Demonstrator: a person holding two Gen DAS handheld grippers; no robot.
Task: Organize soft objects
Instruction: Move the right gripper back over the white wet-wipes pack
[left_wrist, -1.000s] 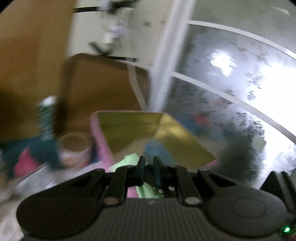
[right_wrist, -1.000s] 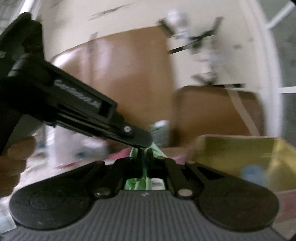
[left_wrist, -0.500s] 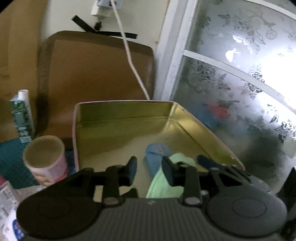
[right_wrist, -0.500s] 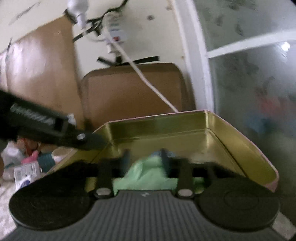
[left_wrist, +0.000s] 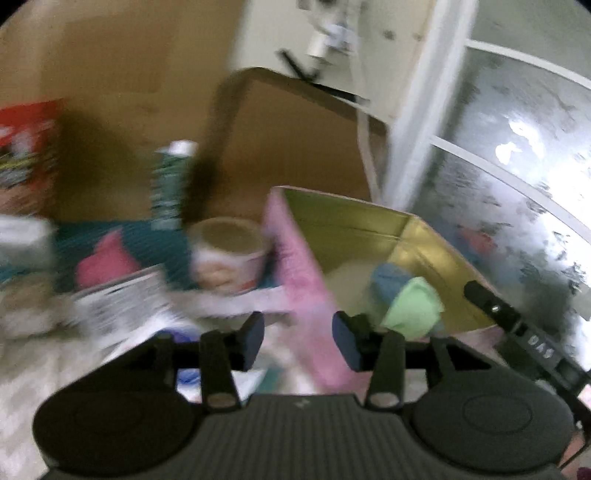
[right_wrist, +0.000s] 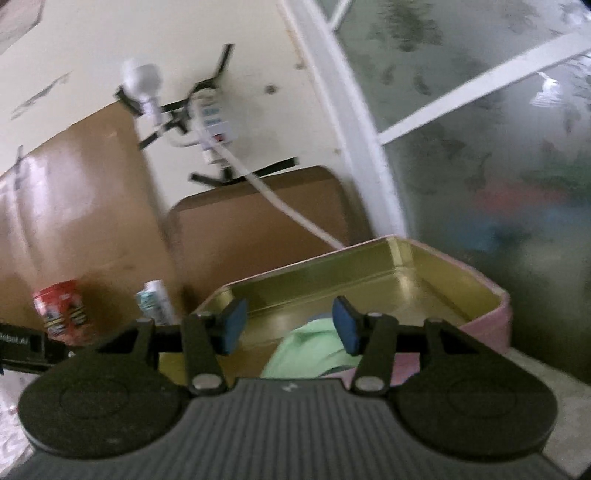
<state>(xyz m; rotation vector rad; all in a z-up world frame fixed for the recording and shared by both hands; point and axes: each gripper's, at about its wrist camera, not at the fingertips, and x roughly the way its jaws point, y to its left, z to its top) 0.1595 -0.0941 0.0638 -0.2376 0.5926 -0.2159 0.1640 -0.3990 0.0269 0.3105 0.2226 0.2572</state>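
green cloth (right_wrist: 314, 345) in gold-lined tin (right_wrist: 406, 266)

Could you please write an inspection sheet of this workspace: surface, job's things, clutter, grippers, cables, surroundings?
Surface: pale table top, only small bare parts visible.
Job's things: green cloth and blue cloth lie inside the gold-lined pink tin.
Clutter: paper cup, red can, small white-capped bottle, blurred packets at left.
Grippers: left gripper open, jaws just opening, nothing between the pads; right gripper open above the green cloth, not pressing it.
Cables: white cable runs from the wall power strip down behind the tin.
Surroundings: brown board, patterned frosted window.
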